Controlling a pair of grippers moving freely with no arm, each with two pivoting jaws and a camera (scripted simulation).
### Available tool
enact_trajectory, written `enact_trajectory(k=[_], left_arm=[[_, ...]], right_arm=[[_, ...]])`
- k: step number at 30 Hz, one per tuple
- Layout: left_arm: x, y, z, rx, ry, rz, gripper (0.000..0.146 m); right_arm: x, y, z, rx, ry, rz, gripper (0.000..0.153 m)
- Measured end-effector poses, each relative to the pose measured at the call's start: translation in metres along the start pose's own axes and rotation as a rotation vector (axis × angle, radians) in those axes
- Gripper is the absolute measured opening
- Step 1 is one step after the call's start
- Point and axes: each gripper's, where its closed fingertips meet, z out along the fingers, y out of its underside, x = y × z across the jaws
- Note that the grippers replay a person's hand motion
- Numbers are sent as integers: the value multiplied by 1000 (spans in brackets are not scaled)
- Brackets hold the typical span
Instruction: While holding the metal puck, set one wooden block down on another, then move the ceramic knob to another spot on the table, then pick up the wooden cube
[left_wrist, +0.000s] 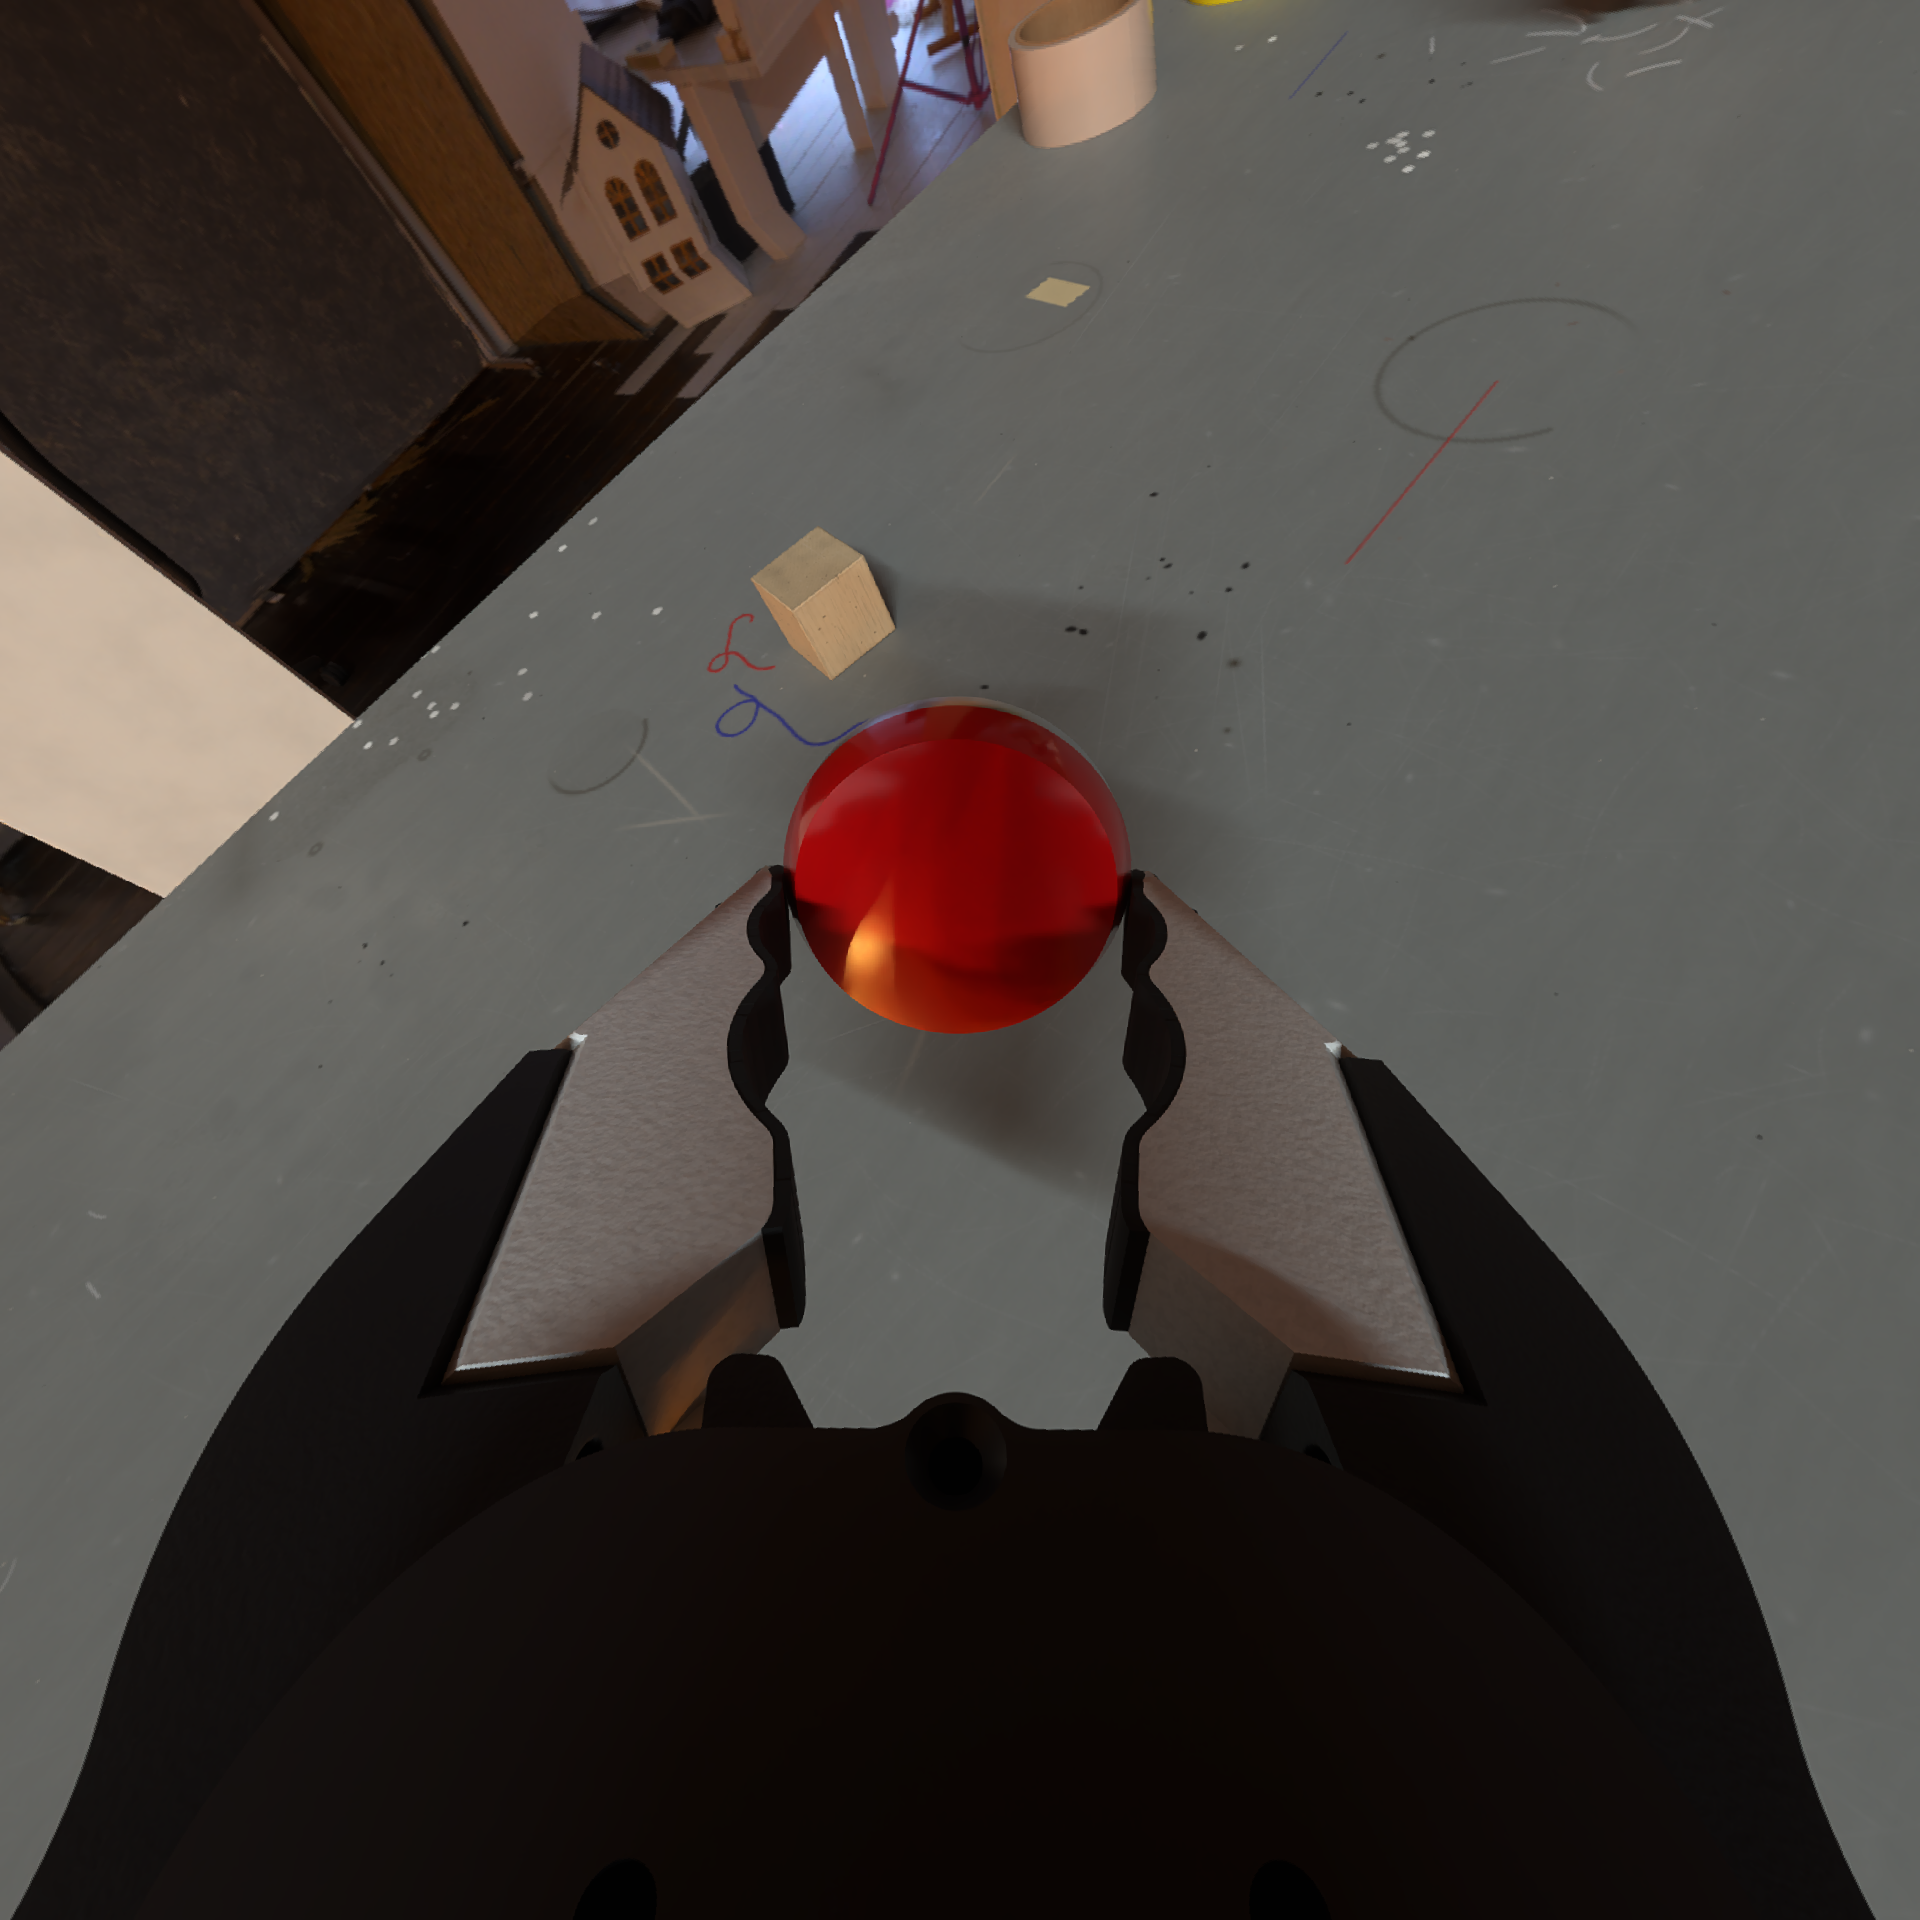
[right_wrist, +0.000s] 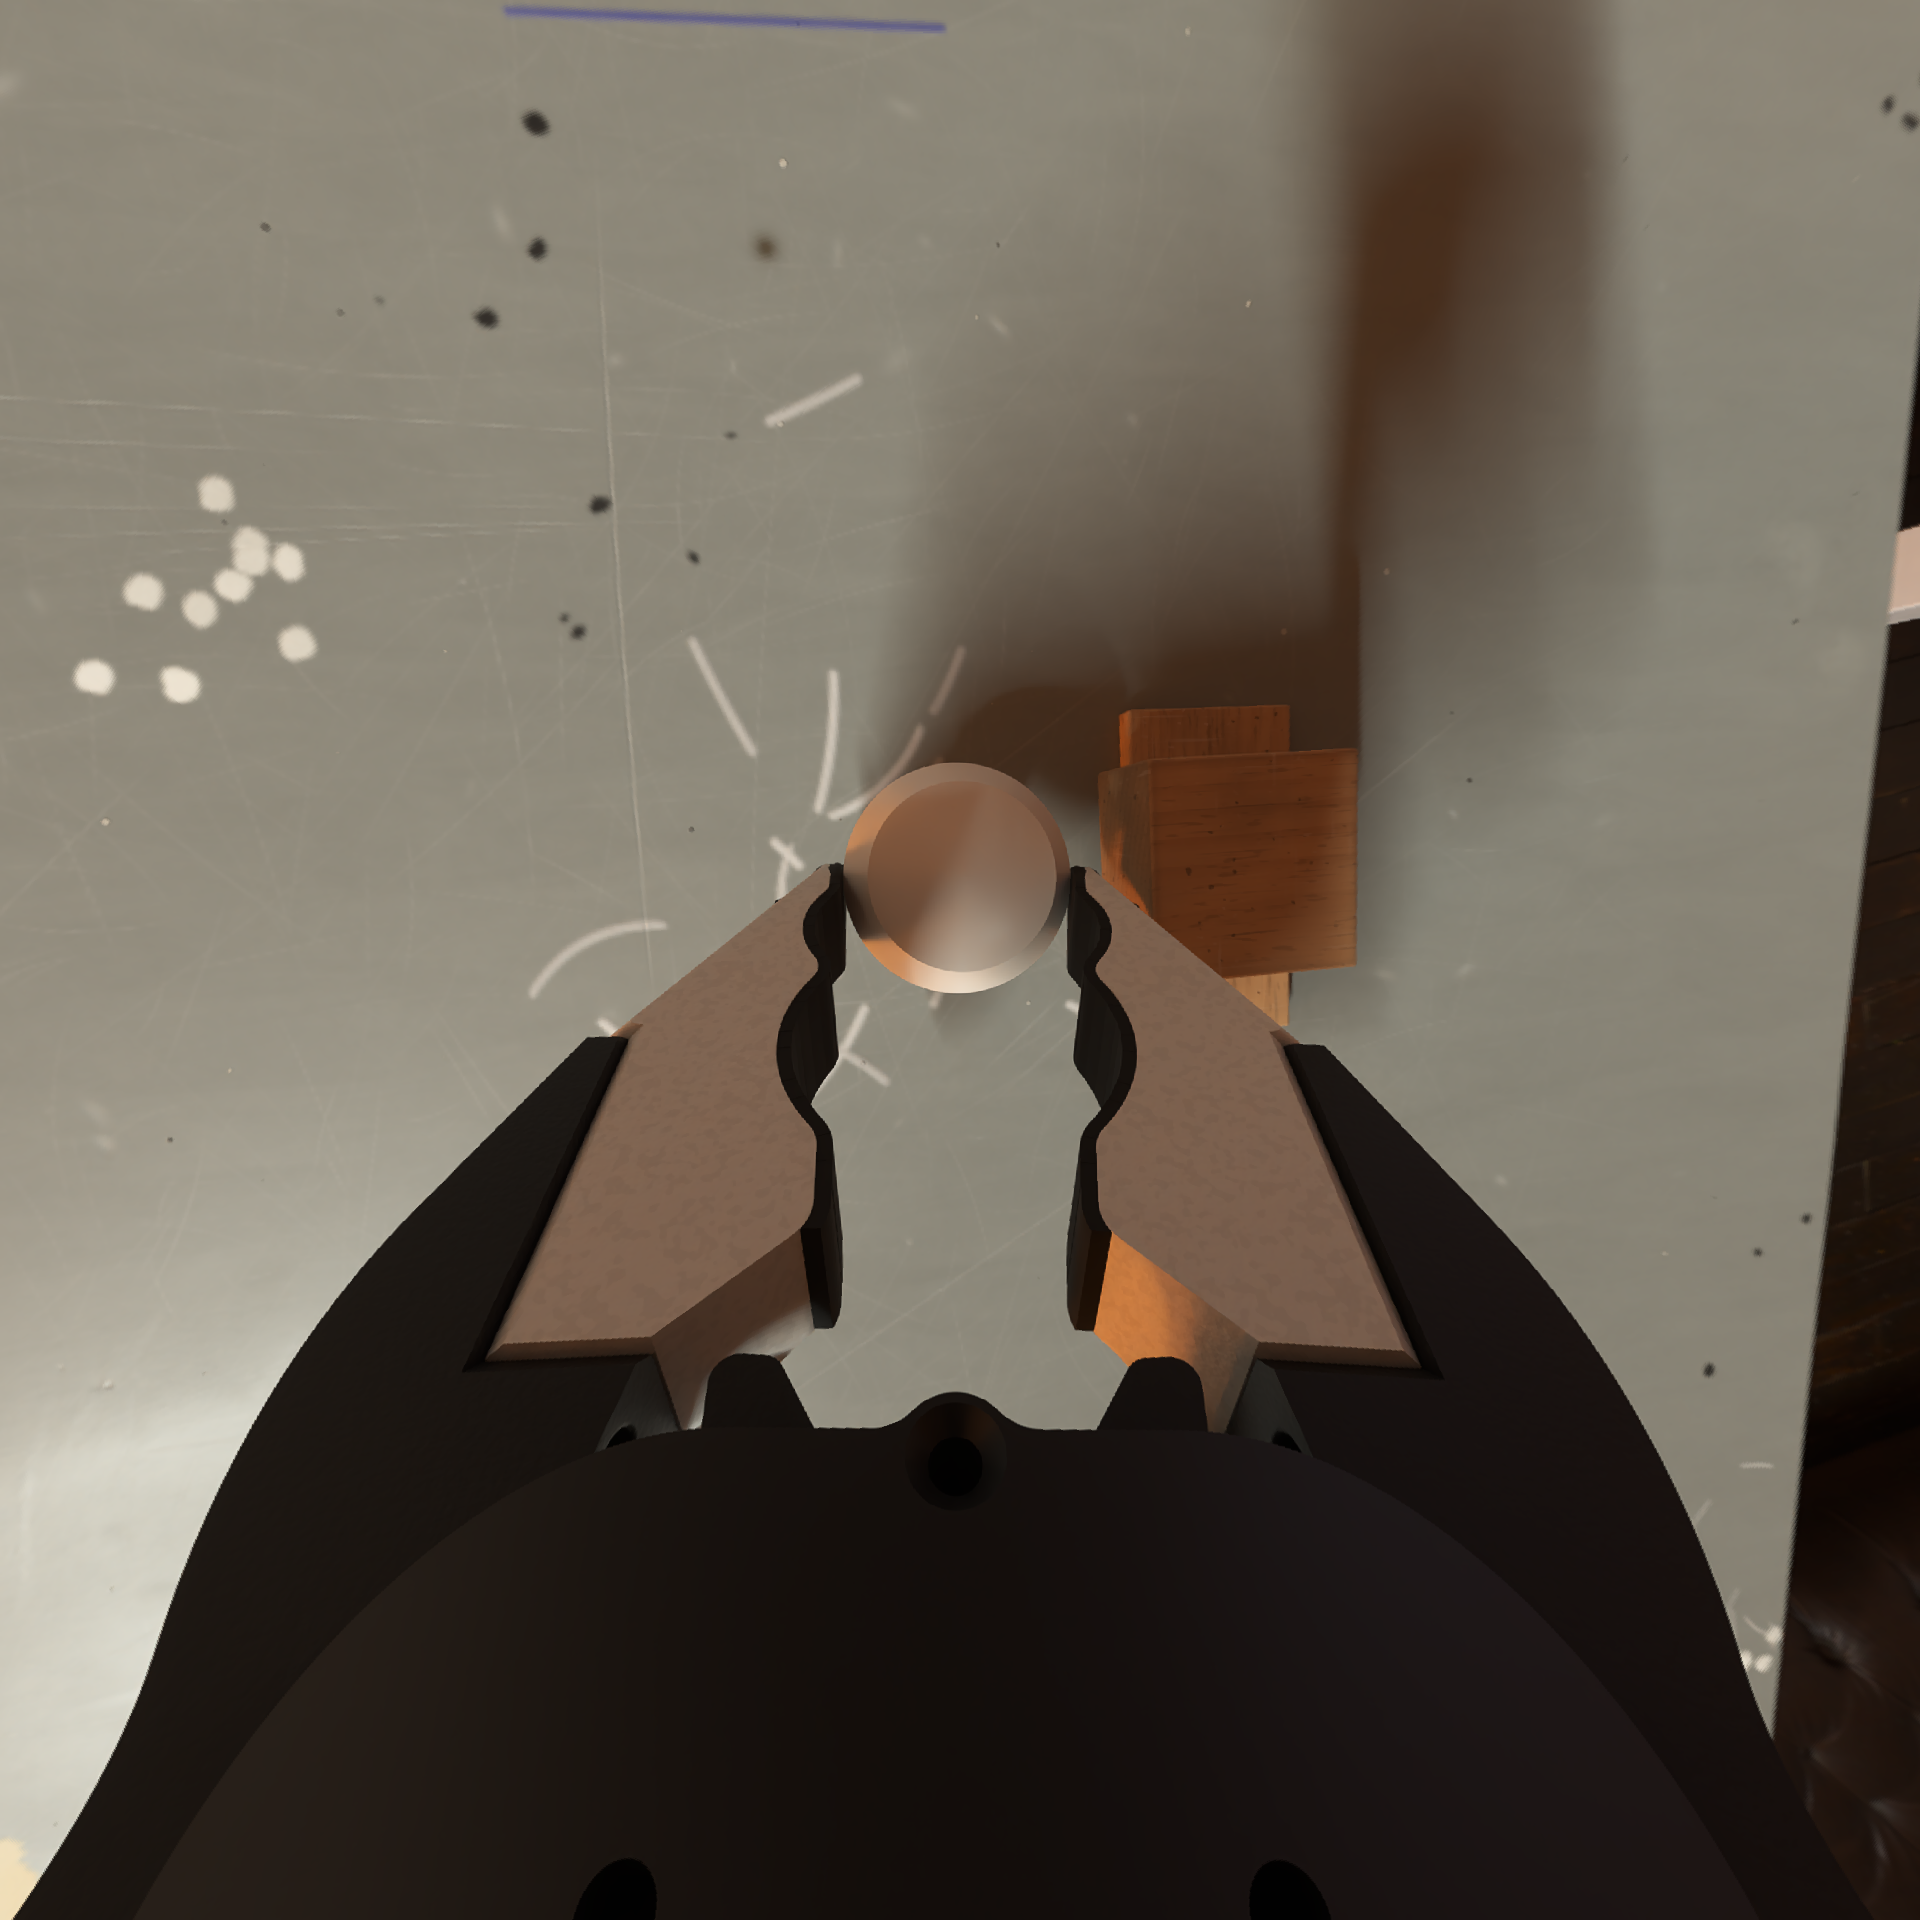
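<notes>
In the left wrist view my left gripper (left_wrist: 956, 883) is shut on a glossy red ceramic knob (left_wrist: 956, 868), held over the grey table (left_wrist: 1455, 935). A pale wooden cube (left_wrist: 826, 601) sits on the table just beyond the knob, to its left. In the right wrist view my right gripper (right_wrist: 956, 883) is shut on a round metal puck (right_wrist: 956, 878), held above the table. Just right of the puck stand two orange-brown wooden blocks, one block (right_wrist: 1242, 857) lying crosswise on top of the other (right_wrist: 1205, 732).
The table's left edge (left_wrist: 582, 520) runs diagonally close to the cube, with dark floor and a small model house (left_wrist: 644, 208) beyond it. A pale cylinder (left_wrist: 1086, 73) stands at the far end. In the right wrist view the table edge (right_wrist: 1860, 935) lies just right of the blocks.
</notes>
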Motion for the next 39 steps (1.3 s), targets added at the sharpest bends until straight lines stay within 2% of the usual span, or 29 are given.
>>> enact_trajectory(k=[11, 15, 17, 20, 24, 27, 30, 32, 35, 39], left_arm=[[-1, -2, 1, 3, -3, 5, 65], [-1, 1, 4, -23, -6, 11, 65], [-5, 2, 6, -49, -31, 5, 65], [-24, 2, 8, -108, -140, -22, 65], [-46, 1, 8, -148, -281, -63, 65], [-57, 4, 9, -166, -350, -84, 65], [-62, 7, 11, -172, -372, -107, 65], [-64, 7, 12, -168, -376, -126, 65], [-65, 6, 13, -160, -380, -144, 65], [-65, 5, 13, -155, -386, -152, 65]], right_arm=[[0, -1, 9, 50, -11, 15, 43], [1, -7, -4, 128, -7, 20, 53], [3, -10, -19, 177, 6, 17, 54], [10, -18, -51, 268, 70, 10, 60], [18, -33, -110, 411, 185, 11, 62], [7, -50, -156, 523, 226, -10, 63], [-32, -71, -192, 623, 195, -94, 63], [-76, -85, -206, 669, 121, -206, 63], [-164, -101, -217, 718, -100, -411, 64], [-287, -110, -215, 728, -435, -674, 64]])
